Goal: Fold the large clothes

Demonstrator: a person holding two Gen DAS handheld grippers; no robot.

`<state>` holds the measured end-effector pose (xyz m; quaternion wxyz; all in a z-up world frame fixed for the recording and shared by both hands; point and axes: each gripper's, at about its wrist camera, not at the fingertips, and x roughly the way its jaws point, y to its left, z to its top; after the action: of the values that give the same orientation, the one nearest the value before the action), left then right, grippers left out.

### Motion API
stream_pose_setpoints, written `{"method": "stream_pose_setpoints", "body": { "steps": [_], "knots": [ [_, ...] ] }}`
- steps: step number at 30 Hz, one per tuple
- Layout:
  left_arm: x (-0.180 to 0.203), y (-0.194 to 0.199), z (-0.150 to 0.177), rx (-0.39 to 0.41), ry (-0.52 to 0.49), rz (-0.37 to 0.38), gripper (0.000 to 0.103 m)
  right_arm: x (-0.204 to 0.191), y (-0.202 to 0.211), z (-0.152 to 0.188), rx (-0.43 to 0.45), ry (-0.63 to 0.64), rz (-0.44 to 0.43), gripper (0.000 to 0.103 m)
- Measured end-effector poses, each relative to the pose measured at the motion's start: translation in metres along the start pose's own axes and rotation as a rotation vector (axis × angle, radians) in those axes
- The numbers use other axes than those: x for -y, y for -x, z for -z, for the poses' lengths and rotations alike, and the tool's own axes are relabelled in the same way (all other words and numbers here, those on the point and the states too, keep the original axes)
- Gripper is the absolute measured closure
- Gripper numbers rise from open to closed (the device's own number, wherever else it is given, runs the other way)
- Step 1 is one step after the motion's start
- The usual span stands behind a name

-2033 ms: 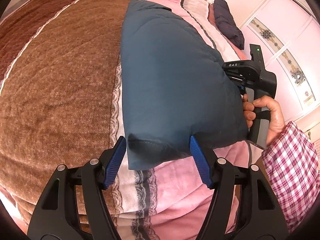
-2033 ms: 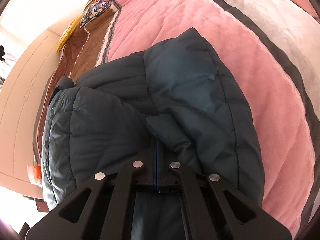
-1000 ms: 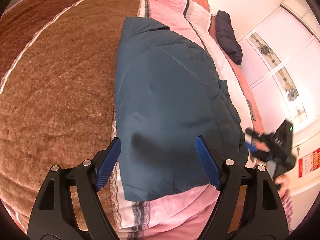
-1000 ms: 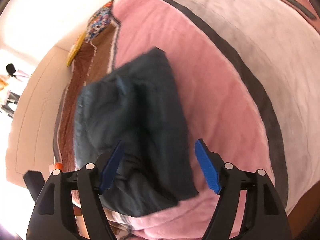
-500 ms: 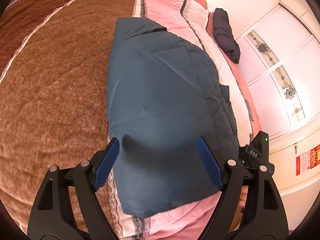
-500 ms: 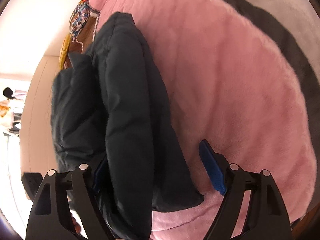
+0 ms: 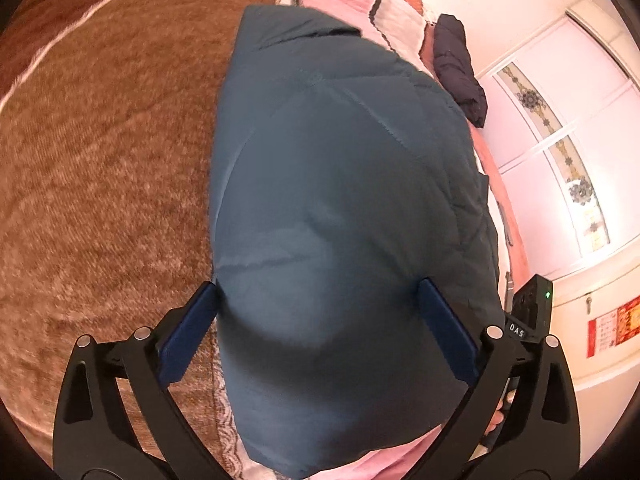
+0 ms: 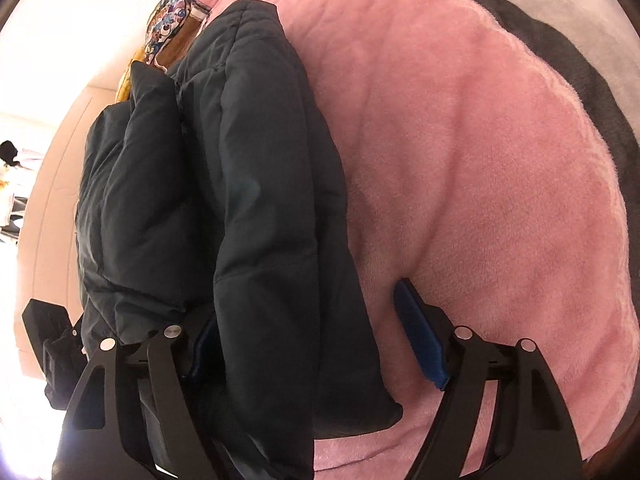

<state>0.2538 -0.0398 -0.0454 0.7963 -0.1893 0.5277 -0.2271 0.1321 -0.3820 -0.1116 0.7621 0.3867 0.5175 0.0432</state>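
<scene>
A dark teal puffer jacket [image 7: 340, 200] lies folded into a long bundle on the bed. My left gripper [image 7: 318, 312] hangs just over its near end. Its jaws are opening and stand very wide, with the jacket's width between them and no pad pressing on it. In the right wrist view the jacket [image 8: 260, 200] shows as stacked folds seen from the side. My right gripper [image 8: 312, 332] is open and straddles the jacket's near side edge. Its right pad [image 8: 420, 336] stands free over the pink blanket, and the fold partly hides the left pad. The right gripper's body [image 7: 528, 312] shows beyond the jacket.
A brown blanket [image 7: 100, 160] covers the bed left of the jacket and a pink blanket [image 8: 480, 160] lies to its right. A second dark garment [image 7: 460, 68] lies at the far edge by white wardrobe doors [image 7: 560, 140]. A patterned pillow [image 8: 168, 20] sits by the headboard.
The right gripper let go of the jacket fold, opened and sank beside the jacket's edge. The left gripper came lower over the jacket's near end and its jaws widened.
</scene>
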Motion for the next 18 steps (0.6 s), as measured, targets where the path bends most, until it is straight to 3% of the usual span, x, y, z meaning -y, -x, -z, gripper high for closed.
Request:
{"method": "stream_pose_setpoints", "body": {
  "steps": [8, 13, 15, 18],
  "knots": [
    [-0.004, -0.008, 0.000, -0.038, 0.041, 0.008, 0.004, -0.001, 0.005, 0.013, 0.038, -0.005, 0.000, 0.035],
    [0.005, -0.013, 0.002, -0.036, 0.033, -0.009, 0.004, -0.009, 0.007, 0.016, 0.040, 0.012, -0.015, 0.053],
    [0.009, -0.015, 0.001, -0.041, 0.022, -0.009, 0.004, -0.009, 0.007, 0.015, 0.026, 0.011, -0.046, 0.067],
    [0.016, -0.017, 0.001, -0.045, 0.002, -0.010, 0.004, -0.013, 0.005, 0.012, 0.016, 0.007, -0.055, 0.068]
  ]
}}
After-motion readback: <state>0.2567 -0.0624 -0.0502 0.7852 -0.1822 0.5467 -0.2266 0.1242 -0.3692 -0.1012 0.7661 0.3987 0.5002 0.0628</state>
